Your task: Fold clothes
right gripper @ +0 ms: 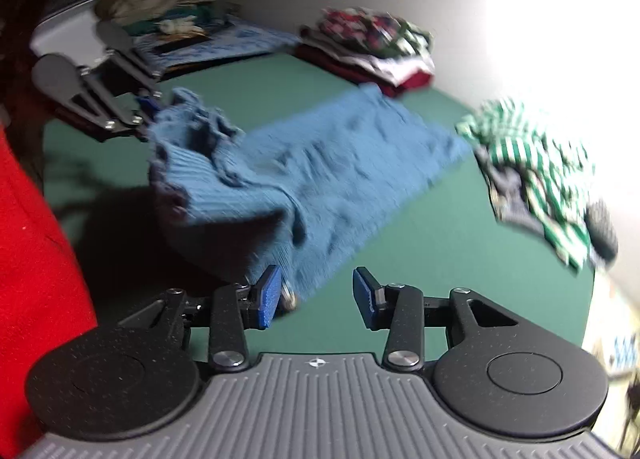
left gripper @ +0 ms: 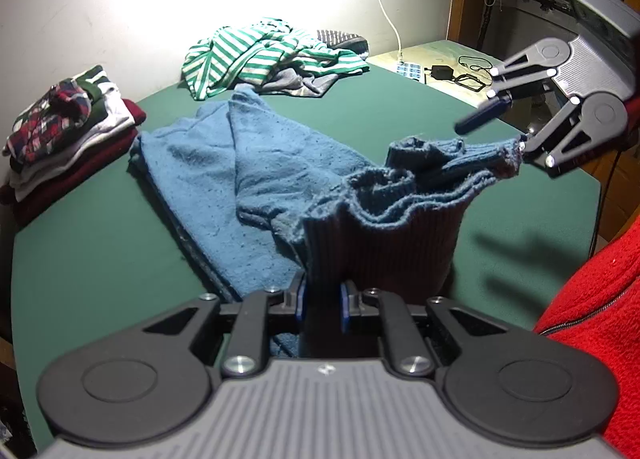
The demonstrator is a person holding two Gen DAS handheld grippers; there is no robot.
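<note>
While the green table (left gripper: 100, 259) carries everything, I see the blue sweater (left gripper: 224, 163) spread mid-table, ribbed hem lifted; my left gripper (left gripper: 322, 309) pinches that hem, my right gripper (right gripper: 316, 295) spread, nothing between its pads.

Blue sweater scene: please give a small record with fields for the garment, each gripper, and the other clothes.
garment: blue sweater, partly flat on green table, ribbed hem lifted
left gripper: shut on the hem
right gripper: open, pads off the cloth
folded stack: far left of the table
unfolded: striped shirt, by the wall
</note>
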